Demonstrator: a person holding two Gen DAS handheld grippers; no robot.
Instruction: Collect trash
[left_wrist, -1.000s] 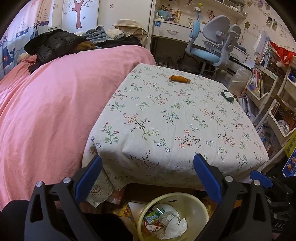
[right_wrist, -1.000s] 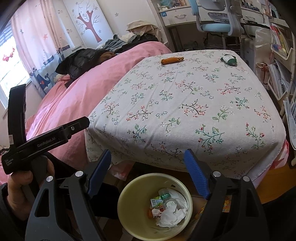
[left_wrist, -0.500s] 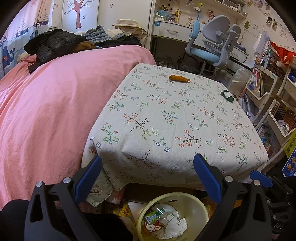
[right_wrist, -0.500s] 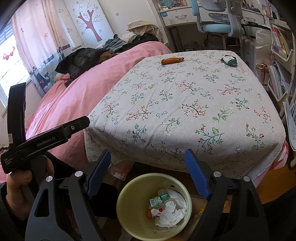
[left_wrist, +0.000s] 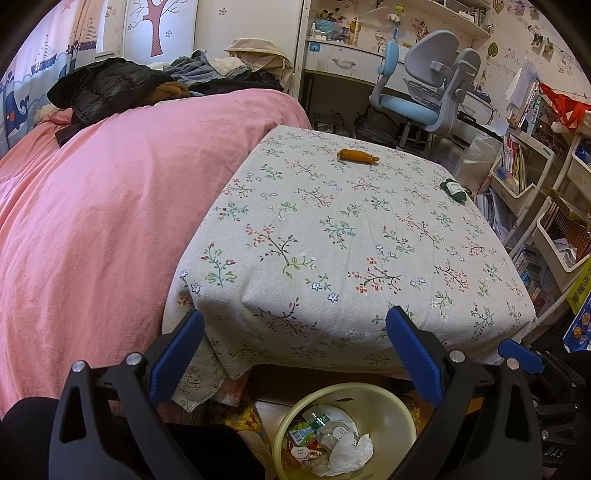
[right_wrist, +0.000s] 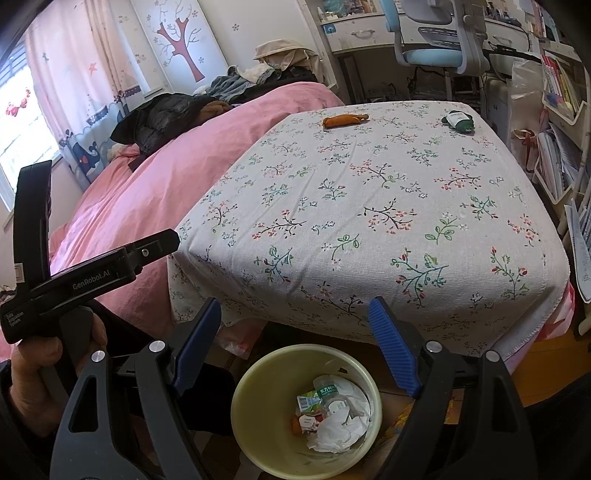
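- A bed (left_wrist: 110, 206) under a pink cover fills the left side, with a black jacket (left_wrist: 103, 86) and heaped clothes at its far end.
- The worktop (left_wrist: 332, 240), draped in a floral cloth, stands just beside the bed.
- A blue and grey desk chair (left_wrist: 428, 92) stands beyond the worktop's far edge.
- A pale yellow bin (right_wrist: 306, 406) sits on the floor below the worktop's near edge; it holds crumpled white paper (right_wrist: 340, 424), a small carton and a plastic bottle.
- The left hand-held gripper (left_wrist: 295, 354) hangs above the bin with its blue-padded jaws spread wide and nothing between them.
- The right hand-held gripper (right_wrist: 295, 347) is likewise spread wide and empty over the bin; the left one's black body shows at the left of its view, held in a hand (right_wrist: 40, 373).
- An orange piece of trash (left_wrist: 358, 156) lies near the worktop's far edge.
- A dark green piece with a white label (right_wrist: 459, 121) lies near the far right corner, well apart from the orange one.
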